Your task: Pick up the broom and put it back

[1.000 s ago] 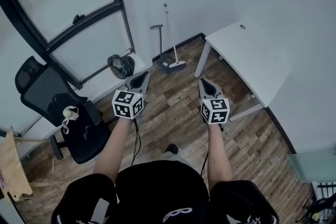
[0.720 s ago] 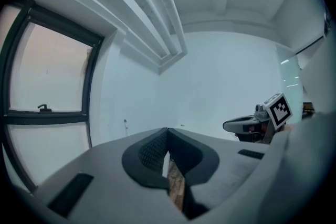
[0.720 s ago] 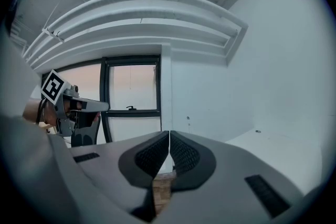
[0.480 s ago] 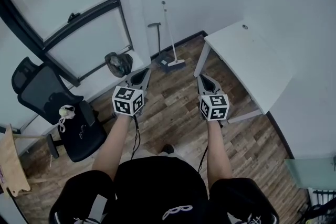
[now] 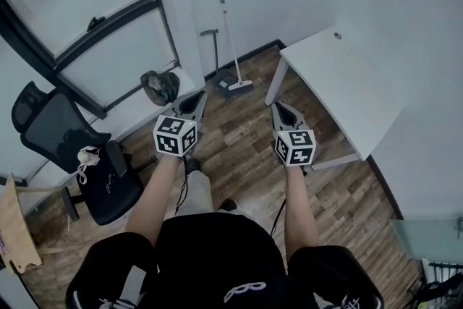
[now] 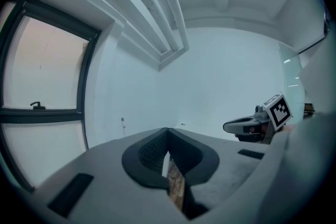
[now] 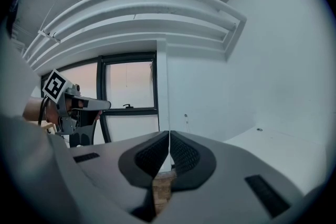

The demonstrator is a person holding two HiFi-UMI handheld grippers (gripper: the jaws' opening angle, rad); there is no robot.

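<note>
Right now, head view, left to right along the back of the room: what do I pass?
office chair → dark bag → dustpan → broom → white table

Left gripper (image 5: 200,95), right gripper (image 5: 278,107) edged nearer broom (image 5: 239,87), leg (image 5: 195,189) apparently stepped forward.

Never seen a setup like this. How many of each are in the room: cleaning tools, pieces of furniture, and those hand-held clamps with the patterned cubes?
Cleaning tools: 2 (broom, dustpan)
Furniture: 2 (office chair, white table)
Hand-held clamps: 2 (left gripper, right gripper)
Total: 6
</note>
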